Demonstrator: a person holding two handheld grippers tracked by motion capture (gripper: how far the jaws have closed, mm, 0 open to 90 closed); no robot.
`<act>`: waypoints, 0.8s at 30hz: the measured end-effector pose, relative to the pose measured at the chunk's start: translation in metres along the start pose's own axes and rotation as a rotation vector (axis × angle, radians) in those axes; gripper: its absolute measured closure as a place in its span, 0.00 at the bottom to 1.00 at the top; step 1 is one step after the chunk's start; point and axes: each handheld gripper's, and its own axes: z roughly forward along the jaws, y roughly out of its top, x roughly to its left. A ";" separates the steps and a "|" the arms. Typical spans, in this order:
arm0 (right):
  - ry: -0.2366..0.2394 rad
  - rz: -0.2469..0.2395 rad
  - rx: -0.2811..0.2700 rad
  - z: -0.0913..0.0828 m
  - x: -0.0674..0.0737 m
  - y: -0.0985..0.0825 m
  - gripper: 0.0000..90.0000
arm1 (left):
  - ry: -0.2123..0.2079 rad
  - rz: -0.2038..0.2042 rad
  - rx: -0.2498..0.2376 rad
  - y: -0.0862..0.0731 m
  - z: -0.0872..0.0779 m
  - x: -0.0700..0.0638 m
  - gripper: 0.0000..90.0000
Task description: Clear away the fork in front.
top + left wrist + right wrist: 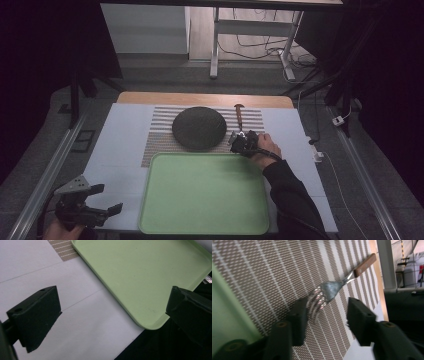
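The fork (325, 291) between the jaws of the right gripper (325, 316) has a silver metal head and a reddish-brown wooden handle. It lies on a placemat (274, 272) woven brown with thin white stripes. Left of that gripper in its own view runs the pale green tray (205, 192). Beyond the tray sits a dark charcoal round mat (198, 128). The surface (82, 330) under the left gripper (110, 312) is white, its far edge light wood. Both grippers are black.
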 end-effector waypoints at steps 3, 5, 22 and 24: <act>0.007 -0.026 -0.002 0.001 0.005 0.002 0.80 | 0.001 -0.001 0.000 0.000 0.000 0.000 0.00; 0.007 -0.052 0.006 0.002 0.008 0.002 0.89 | 0.001 0.001 0.000 0.000 0.000 0.000 0.00; -0.063 -0.008 -0.064 -0.022 -0.004 -0.002 1.00 | 0.008 0.009 0.000 0.000 0.000 -0.002 0.00; -0.055 0.012 -0.070 -0.025 -0.007 -0.005 1.00 | 0.016 0.017 0.001 0.000 0.000 -0.003 0.00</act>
